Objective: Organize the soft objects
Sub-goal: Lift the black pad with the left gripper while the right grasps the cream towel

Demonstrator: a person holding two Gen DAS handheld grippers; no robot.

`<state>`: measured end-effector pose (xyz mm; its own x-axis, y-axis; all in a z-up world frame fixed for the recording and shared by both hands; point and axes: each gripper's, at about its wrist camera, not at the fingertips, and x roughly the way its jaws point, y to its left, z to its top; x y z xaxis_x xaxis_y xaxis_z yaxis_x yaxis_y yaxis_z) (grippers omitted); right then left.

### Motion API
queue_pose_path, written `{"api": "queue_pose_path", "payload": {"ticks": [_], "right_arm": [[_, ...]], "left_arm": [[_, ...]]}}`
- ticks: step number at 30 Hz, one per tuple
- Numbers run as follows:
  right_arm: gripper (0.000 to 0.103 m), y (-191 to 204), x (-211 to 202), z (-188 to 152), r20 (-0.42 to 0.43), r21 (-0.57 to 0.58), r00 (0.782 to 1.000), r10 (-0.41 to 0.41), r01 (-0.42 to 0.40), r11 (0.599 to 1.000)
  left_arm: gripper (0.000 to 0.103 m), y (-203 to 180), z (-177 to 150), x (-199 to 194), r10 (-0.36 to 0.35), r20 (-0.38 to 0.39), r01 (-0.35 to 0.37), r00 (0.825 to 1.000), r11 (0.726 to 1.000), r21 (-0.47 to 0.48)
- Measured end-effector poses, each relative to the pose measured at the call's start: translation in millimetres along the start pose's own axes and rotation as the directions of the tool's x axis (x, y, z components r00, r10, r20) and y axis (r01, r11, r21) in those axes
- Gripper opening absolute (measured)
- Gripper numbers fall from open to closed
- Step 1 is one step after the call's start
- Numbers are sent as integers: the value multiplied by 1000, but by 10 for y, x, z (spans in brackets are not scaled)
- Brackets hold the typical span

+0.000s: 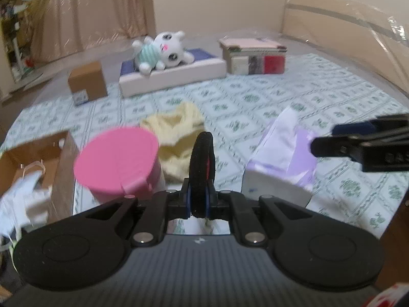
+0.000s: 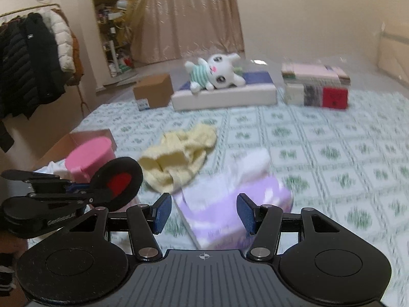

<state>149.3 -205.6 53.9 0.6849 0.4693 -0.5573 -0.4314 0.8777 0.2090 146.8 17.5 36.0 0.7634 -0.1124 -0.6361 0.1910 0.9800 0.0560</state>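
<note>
My left gripper (image 1: 200,199) is shut on a black round pad with a red centre (image 1: 202,168), held upright above the bed; it also shows in the right wrist view (image 2: 118,181). My right gripper (image 2: 203,213) is open and empty, just above a purple tissue pack (image 2: 230,204), which also shows in the left wrist view (image 1: 283,158). A crumpled yellow cloth (image 2: 181,156) lies on the patterned sheet (image 2: 332,153). A white plush bunny in a striped shirt (image 2: 217,74) lies on a white cushion (image 2: 225,97) at the back.
A pink tub (image 1: 117,161) stands at the left beside an open cardboard box (image 1: 33,158) holding white fabric. A small brown box (image 1: 88,83) and a stack of boxes (image 1: 255,56) sit at the back. Coats (image 2: 30,58) hang at the left.
</note>
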Motion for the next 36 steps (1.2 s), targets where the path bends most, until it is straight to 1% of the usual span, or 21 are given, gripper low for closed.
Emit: {"api": "queue_pose_path", "payload": {"ticks": [4, 8, 9, 10, 12, 16, 19, 21, 24, 27, 29, 32, 34, 36], "right_arm": [[57, 46, 44, 240, 15, -75, 999, 38, -36, 997], [58, 84, 132, 454, 19, -155, 999, 49, -45, 987], [65, 97, 161, 510, 16, -176, 999, 50, -47, 983], [76, 101, 192, 552, 13, -192, 998, 57, -53, 980], [84, 123, 269, 644, -1, -233, 997, 81, -79, 969], [87, 167, 489, 777, -53, -332, 994, 96, -109, 937], [88, 183, 724, 860, -115, -402, 987, 111, -148, 904], [88, 220, 892, 892, -165, -461, 979, 121, -185, 868], [89, 296, 1162, 919, -233, -550, 963, 135, -245, 798], [89, 364, 1413, 911, -300, -609, 944, 136, -299, 735], [89, 431, 1606, 857, -341, -664, 933, 115, -326, 673], [89, 502, 1885, 715, -400, -739, 914, 73, -368, 564], [89, 535, 2061, 605, -436, -768, 898, 55, -403, 497], [90, 551, 2217, 540, -448, -780, 892, 56, -420, 464]], "left_arm": [[9, 50, 222, -131, -27, 32, 26, 999, 998, 53], [9, 170, 421, -206, -50, 45, 46, 998, 995, 83], [9, 207, 469, -225, -54, 48, 50, 997, 995, 92], [9, 244, 508, -240, -58, 50, 53, 997, 994, 99], [9, 340, 602, -259, -60, 55, 54, 997, 992, 112], [9, 576, 790, -284, -67, 64, 59, 996, 991, 117], [9, 751, 945, -289, -59, 71, 49, 996, 990, 135], [9, 875, 1035, -255, -51, 64, 41, 997, 988, 152], [9, 1104, 1122, -131, -32, 45, 25, 998, 988, 150], [9, 1350, 1165, 35, -19, 18, 16, 1000, 992, 121], [9, 1503, 1170, 151, -13, 3, 12, 1000, 994, 106], [9, 1661, 1165, 322, -8, -17, 10, 1000, 995, 99], [9, 1743, 1158, 459, -13, -32, 16, 999, 996, 91], [9, 1788, 1152, 586, -19, -43, 23, 999, 996, 90]]}}
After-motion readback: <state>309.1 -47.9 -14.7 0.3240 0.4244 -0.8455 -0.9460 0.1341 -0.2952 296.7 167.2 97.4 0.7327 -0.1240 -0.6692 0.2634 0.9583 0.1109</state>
